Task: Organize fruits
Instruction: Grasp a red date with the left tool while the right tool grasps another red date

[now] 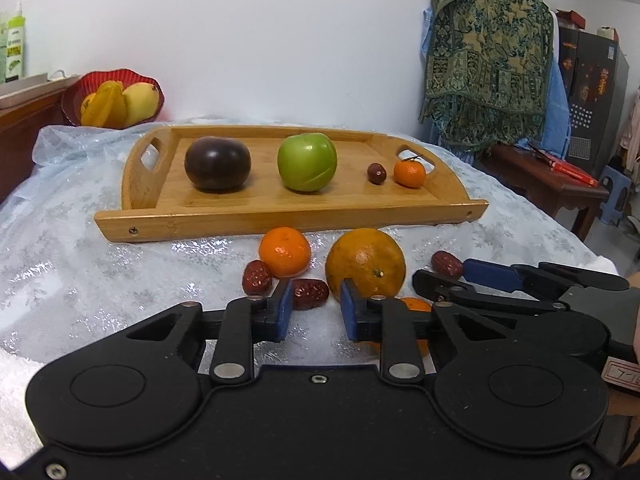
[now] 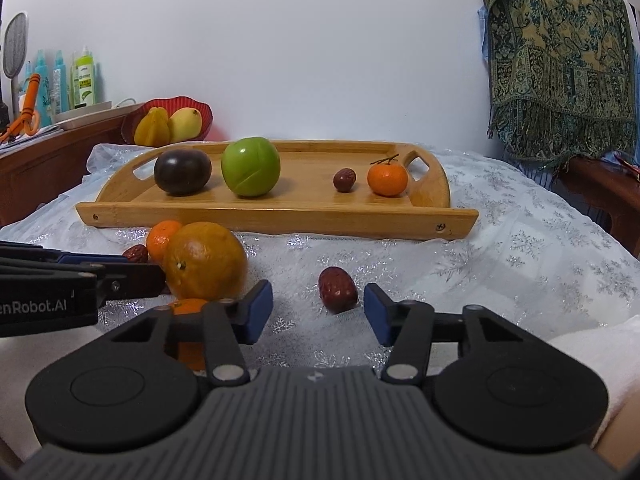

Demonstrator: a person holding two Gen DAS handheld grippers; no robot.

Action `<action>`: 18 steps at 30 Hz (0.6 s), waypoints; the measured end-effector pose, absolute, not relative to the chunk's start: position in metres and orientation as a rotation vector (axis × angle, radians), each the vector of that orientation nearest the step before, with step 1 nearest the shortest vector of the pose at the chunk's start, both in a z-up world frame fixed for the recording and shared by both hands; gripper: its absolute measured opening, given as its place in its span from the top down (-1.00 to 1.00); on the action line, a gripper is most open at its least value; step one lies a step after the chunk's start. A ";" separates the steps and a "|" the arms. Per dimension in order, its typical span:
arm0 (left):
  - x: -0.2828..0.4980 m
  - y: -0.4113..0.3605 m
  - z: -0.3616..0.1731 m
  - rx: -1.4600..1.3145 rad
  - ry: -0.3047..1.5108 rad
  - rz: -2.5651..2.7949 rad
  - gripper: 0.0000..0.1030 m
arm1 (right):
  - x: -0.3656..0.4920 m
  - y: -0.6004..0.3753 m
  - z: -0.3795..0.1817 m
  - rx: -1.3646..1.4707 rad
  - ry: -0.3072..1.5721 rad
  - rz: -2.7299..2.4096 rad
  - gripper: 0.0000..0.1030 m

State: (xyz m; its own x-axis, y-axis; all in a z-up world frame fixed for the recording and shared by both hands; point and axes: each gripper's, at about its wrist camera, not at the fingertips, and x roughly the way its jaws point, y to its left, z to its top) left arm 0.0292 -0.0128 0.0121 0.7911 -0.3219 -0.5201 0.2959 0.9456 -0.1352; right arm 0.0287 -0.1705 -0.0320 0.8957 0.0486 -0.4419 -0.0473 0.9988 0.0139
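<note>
On the wooden tray [image 1: 280, 216] sit a dark purple fruit [image 1: 217, 163], a green apple [image 1: 307, 162], a red date [image 1: 376, 173] and a small mandarin [image 1: 409, 174]. In front of it on the cloth lie a mandarin [image 1: 285, 251], a large orange [image 1: 365, 264] and three dates. My left gripper [image 1: 316, 308] has one date [image 1: 310, 294] between its fingertips; the left pad touches it and a slim gap shows at the right pad. My right gripper [image 2: 318, 310] stands open around another date [image 2: 338, 290] without touching it. A second mandarin [image 2: 190, 306] is half hidden under the fingers.
A red bowl [image 1: 116, 100] with a mango and a starfruit stands behind the tray's left end. A wooden side table [image 1: 560, 184] and a hanging patterned shawl [image 1: 488, 52] are to the right. Bottles [image 2: 84, 80] stand on a cabinet at the left.
</note>
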 end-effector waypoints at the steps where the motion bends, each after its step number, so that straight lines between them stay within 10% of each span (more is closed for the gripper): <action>1: 0.029 -0.013 0.012 -0.044 0.564 -0.327 0.53 | 0.029 -0.171 -0.032 0.006 0.460 0.049 -0.06; 18: 0.041 -0.028 -0.001 -0.019 0.592 -0.287 0.58 | 0.031 -0.169 -0.032 0.016 0.464 0.056 0.01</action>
